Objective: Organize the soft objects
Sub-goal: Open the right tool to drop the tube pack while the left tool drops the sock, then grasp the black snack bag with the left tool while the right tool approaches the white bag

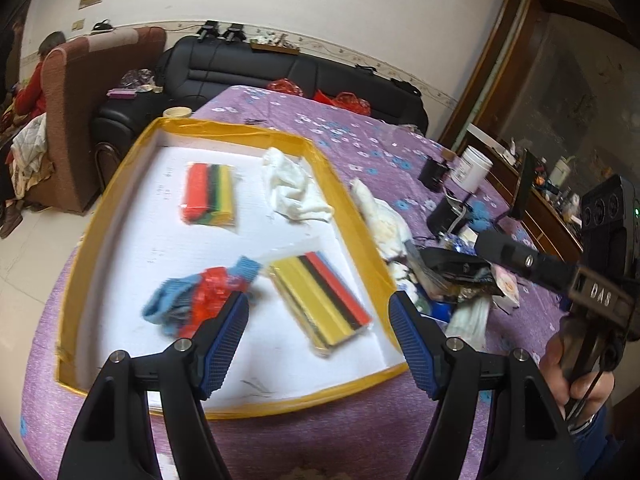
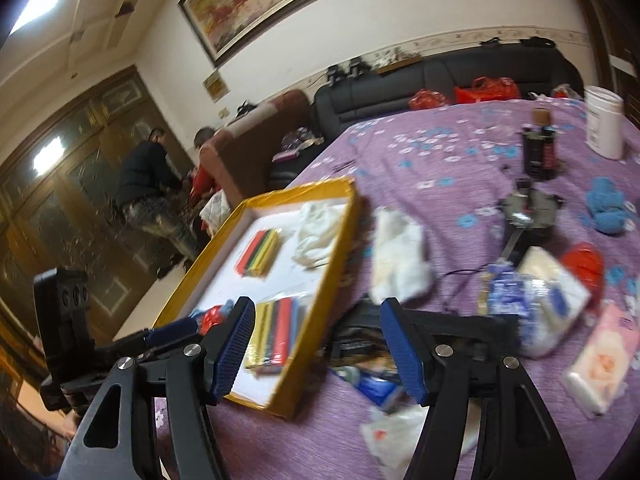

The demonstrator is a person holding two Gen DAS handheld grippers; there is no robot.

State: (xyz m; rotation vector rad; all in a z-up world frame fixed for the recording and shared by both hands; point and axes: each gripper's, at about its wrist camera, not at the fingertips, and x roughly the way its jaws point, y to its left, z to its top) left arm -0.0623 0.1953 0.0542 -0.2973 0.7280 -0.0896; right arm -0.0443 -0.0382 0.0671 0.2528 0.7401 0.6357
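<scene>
A yellow-rimmed white tray point(image 1: 352, 216) lies on the purple cloth. In it are two striped sponge packs point(image 1: 210, 194) point(image 1: 322, 304), a white cloth point(image 1: 294, 190) and a blue sock with red plastic point(image 1: 200, 296). My left gripper point(image 1: 318, 332) is open and empty above the tray's near side. My right gripper point(image 2: 318, 350) is open and empty over the clutter right of the tray point(image 2: 340, 248). A white cloth point(image 2: 400, 256), a blue knit item point(image 2: 606, 208) and a red item point(image 2: 584, 264) lie outside the tray.
Packets, tissue packs point(image 2: 600, 364) and a black device point(image 2: 528, 212) crowd the table right of the tray. A white jar point(image 2: 604, 126) and dark bottles point(image 2: 540, 148) stand farther back. A black sofa point(image 1: 280, 72) and people are behind the table.
</scene>
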